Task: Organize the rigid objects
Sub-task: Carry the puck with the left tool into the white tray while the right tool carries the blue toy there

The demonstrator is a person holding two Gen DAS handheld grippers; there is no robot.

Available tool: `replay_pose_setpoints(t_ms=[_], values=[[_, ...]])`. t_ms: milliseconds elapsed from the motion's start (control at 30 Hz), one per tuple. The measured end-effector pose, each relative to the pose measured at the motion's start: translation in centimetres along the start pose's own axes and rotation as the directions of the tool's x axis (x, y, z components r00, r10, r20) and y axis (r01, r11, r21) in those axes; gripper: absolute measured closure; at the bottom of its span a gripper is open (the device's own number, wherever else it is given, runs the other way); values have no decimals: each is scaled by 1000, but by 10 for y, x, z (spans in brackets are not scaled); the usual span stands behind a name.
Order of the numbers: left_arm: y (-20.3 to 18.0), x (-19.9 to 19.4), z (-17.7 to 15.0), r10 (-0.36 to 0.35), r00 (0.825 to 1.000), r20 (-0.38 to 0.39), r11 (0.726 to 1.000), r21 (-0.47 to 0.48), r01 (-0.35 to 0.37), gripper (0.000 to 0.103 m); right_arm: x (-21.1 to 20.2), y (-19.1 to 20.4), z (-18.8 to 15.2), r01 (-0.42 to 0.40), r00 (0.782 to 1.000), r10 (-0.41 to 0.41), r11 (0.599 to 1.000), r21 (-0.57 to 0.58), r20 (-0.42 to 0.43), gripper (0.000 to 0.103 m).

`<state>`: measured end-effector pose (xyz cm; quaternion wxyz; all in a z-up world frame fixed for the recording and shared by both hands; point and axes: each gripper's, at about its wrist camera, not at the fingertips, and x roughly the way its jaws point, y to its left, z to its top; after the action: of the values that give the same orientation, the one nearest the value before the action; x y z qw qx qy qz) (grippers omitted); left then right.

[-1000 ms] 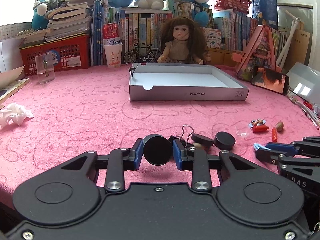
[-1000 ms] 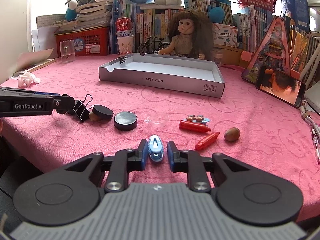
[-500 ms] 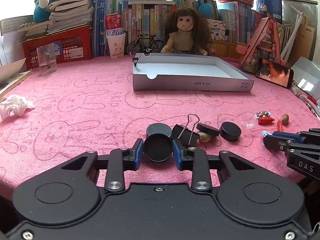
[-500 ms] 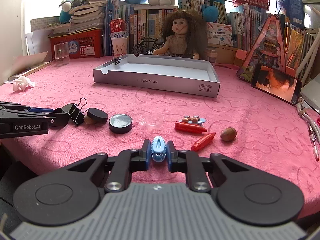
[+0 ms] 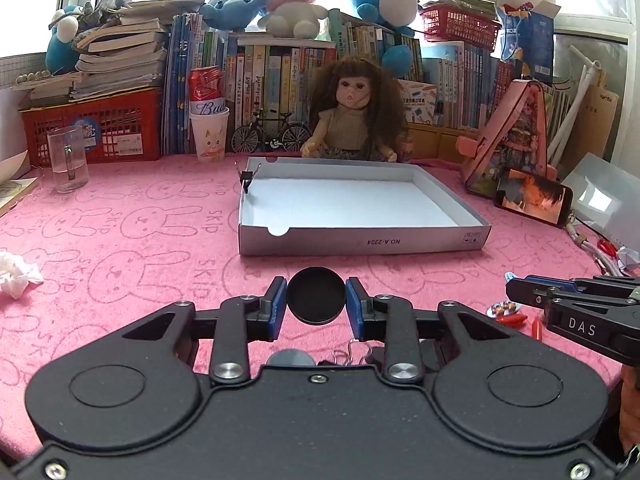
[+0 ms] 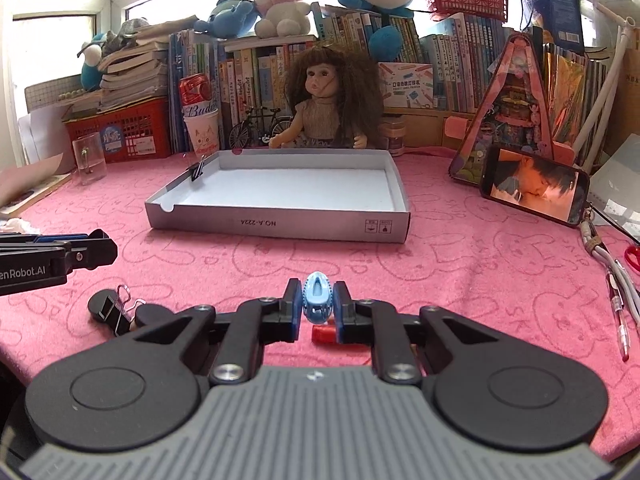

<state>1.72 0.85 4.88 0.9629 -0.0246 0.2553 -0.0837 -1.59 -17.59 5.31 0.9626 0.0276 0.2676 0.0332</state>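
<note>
My left gripper (image 5: 316, 300) is shut on a black round lid (image 5: 316, 301) and holds it above the pink cloth, in front of the grey cardboard tray (image 5: 360, 242). My right gripper (image 6: 317, 302) is shut on a small light-blue clip (image 6: 317, 297), also lifted, facing the tray (image 6: 280, 226). A binder clip (image 6: 197, 171) is clamped on the tray's left wall. On the cloth below lie a black binder clip (image 6: 110, 310), a black round lid (image 6: 154, 314) and a red crayon (image 6: 322, 334).
A doll (image 5: 354, 116), books, a red basket (image 5: 92, 128) and a paper cup (image 5: 210, 132) stand behind the tray. A glass (image 5: 68, 160) is at the left, a phone (image 6: 534, 184) at the right. Pens and cable (image 6: 618, 292) lie at the far right. Crumpled tissue (image 5: 16, 274) lies left.
Both grippers have risen and moved forward toward the tray with their objects. The items left on the cloth have dropped to the bottom of both views.
</note>
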Motion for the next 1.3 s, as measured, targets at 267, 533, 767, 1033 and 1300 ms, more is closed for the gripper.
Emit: replay_pose_setpoints(t_ms=[267,533,767,1033,1300], values=[[1,47,39,-28,999,-42,999,-42,26,73,32,-16,29,-3,1000,3,998,67,-2,83],[1,104,77,-52,993,-103,995,-87,43,73,75,-26,67,-10,1000,12,995,102,-18,83],[3,157,99,-39,986,-160,994,-108,22,73,125,-36,83,12,996,0,991,134,-93,83],[7,205,98,-16,966,-258,993,-120,-16,73,163,-34,88,32,985,-12,992,118,-171,83],[11,222,89,16,957,-290,992,-115,-51,73,179,-31,83,53,975,-26,992,119,-221,83]])
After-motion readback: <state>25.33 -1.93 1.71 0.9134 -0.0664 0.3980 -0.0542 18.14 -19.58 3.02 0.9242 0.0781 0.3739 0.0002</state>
